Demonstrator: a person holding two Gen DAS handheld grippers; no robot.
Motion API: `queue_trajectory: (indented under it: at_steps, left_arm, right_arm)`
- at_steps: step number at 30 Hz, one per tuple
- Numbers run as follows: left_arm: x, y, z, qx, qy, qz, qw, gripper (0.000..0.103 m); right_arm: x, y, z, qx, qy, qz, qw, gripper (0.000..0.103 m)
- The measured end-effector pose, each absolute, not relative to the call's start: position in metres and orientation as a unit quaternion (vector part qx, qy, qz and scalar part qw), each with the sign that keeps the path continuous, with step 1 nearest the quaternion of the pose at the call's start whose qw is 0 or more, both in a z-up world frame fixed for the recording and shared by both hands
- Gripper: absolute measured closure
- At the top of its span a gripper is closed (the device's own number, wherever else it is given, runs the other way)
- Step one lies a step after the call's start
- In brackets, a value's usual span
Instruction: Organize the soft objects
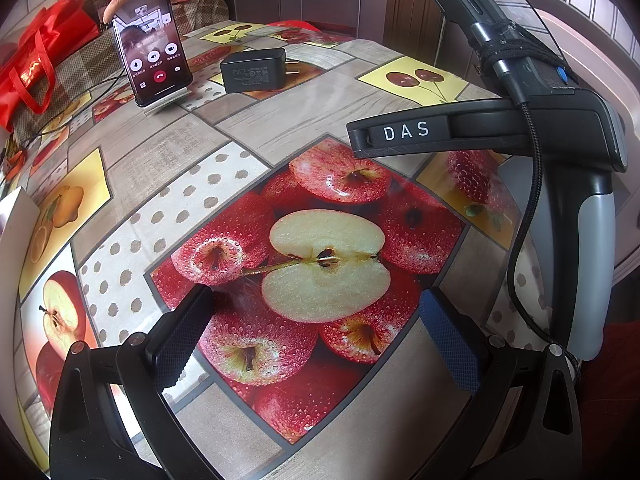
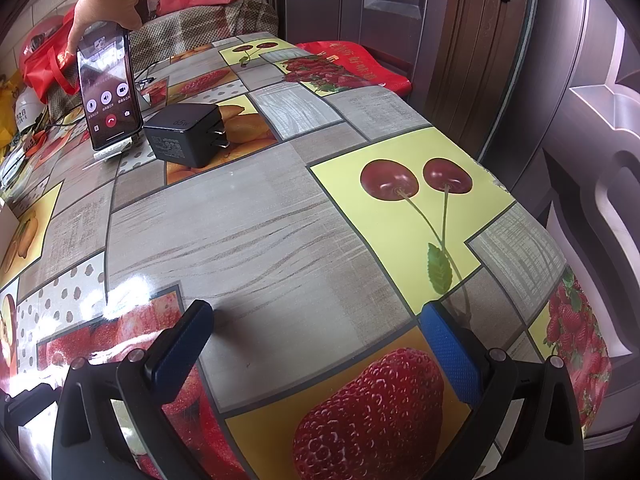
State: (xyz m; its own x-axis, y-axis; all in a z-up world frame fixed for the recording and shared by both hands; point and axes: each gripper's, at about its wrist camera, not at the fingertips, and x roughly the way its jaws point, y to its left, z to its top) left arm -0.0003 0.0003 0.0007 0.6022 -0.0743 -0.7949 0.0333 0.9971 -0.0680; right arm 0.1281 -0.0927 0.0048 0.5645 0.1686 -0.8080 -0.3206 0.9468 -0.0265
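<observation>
Grippers both sit spread wide and empty, left gripper [image 1: 316, 330] and right gripper [image 2: 316, 342] over the fruit-print table [image 2: 256, 216], and we can't spot any soft objects yet, so grip and squish are anyone's guess.

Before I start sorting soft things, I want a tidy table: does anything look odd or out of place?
No soft objects lie on the table. Instead, a hand touches a phone propped on a stand, showing a call screen, with a black charger lying beside it. Both grippers, left and right, are open and empty.
</observation>
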Motion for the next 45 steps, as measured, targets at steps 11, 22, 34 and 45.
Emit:
queue_trajectory:
  at_steps: [11, 22, 34, 45]
  left_arm:
    - [-0.0006, 0.0006, 0.0008, -0.026, 0.442, -0.032, 0.896, 0.000]
    - [-0.0010, 0.0009, 0.0008, -0.027, 0.438, -0.033, 0.898, 0.000]
    - [-0.0012, 0.0014, 0.0013, -0.031, 0.432, -0.037, 0.901, 0.000]
    - [-0.0002, 0.0005, 0.0012, -0.015, 0.443, -0.034, 0.896, 0.000]
  right_arm:
    - [0.1279, -0.0928, 0.0048, -0.085, 0.446, 0.139, 0.880, 0.000]
    - [0.1274, -0.0929, 0.0048, -0.085, 0.446, 0.139, 0.880, 0.000]
    - [0.1272, -0.0929, 0.0047, -0.086, 0.446, 0.139, 0.880, 0.000]
    - [0.1269, -0.0924, 0.0052, -0.086, 0.446, 0.139, 0.880, 0.000]
